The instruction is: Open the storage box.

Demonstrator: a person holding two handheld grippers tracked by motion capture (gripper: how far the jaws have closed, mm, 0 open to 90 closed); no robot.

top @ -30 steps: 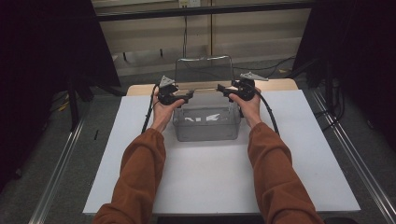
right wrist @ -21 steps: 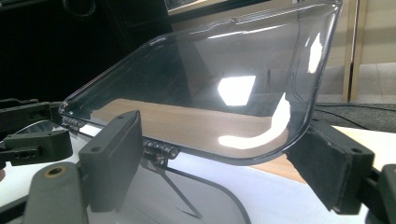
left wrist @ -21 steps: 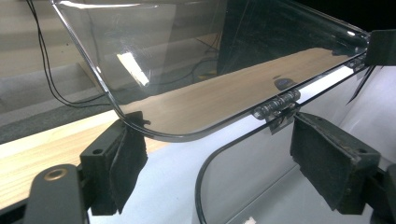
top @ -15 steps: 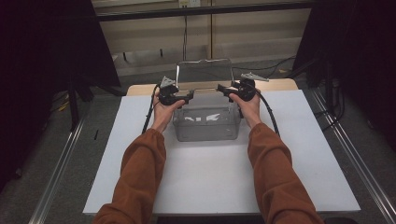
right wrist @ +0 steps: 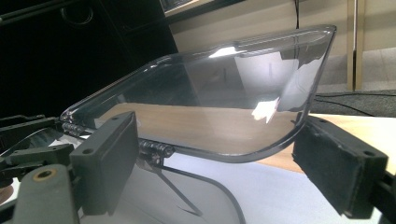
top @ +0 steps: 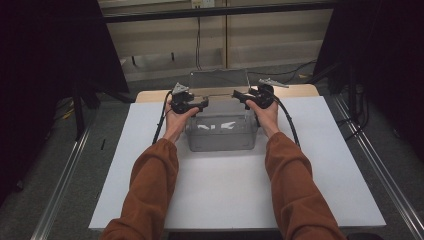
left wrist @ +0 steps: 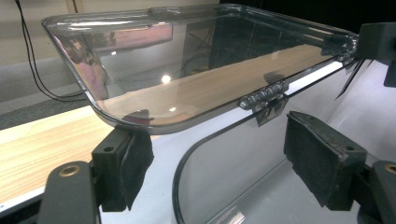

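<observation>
Clear lid (top: pixel 218 80) | hinged up at box's (top: pixel 222 131) far edge | between 2 grippers: left gripper (top: pixel 198 104) closing, right gripper (top: pixel 239 95) opening | neither grips.

Person with two handheld grippers, rust-orange long sleeves.
The left gripper (top: pixel 204 103) and right gripper (top: pixel 236 93) were black, each with a grey three-cornered plate, a trailing black cable and brass-ringed screw holes.

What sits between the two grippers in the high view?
The clear box with its hinged lid raised; left gripper and right gripper flank it.
</observation>
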